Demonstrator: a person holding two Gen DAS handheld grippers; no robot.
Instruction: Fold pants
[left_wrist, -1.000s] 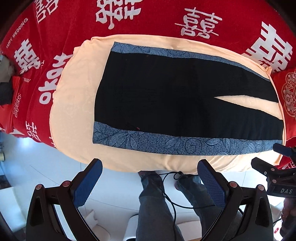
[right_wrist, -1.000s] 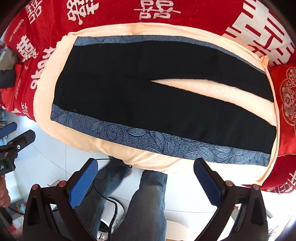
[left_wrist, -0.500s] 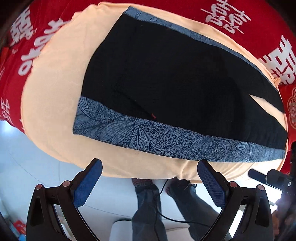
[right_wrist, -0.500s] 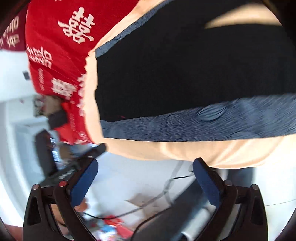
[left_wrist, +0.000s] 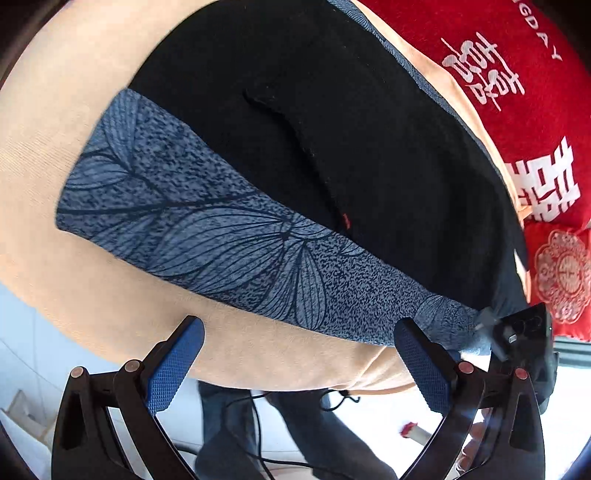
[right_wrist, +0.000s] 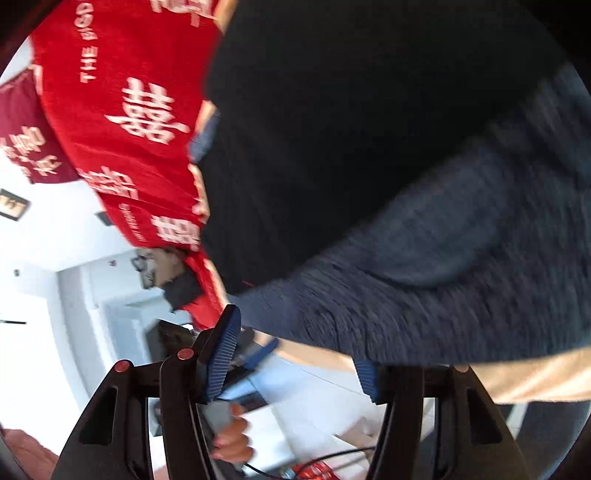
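Black pants (left_wrist: 332, 140) with a blue leaf-print side stripe (left_wrist: 221, 243) lie flat on a peach cloth (left_wrist: 48, 110). My left gripper (left_wrist: 299, 365) is open, just off the near edge of the cloth, close to the stripe near the waistband end. The right gripper shows at the right of this view (left_wrist: 517, 332), touching the stripe further along. In the blurred right wrist view the pants (right_wrist: 369, 129) and stripe (right_wrist: 461, 266) fill the frame; my right gripper (right_wrist: 299, 350) is open with the stripe's edge over its right finger (right_wrist: 365, 376).
A red bedspread with white characters (left_wrist: 517, 92) lies under the peach cloth and also shows in the right wrist view (right_wrist: 129, 110). The person's legs (left_wrist: 295, 435) and a cable stand on the white floor below. A red cushion (left_wrist: 561, 273) lies at the right.
Both grippers have moved down close to the pants' near edge. The right gripper swung left and tilted toward the stripe; its view is now blurred.
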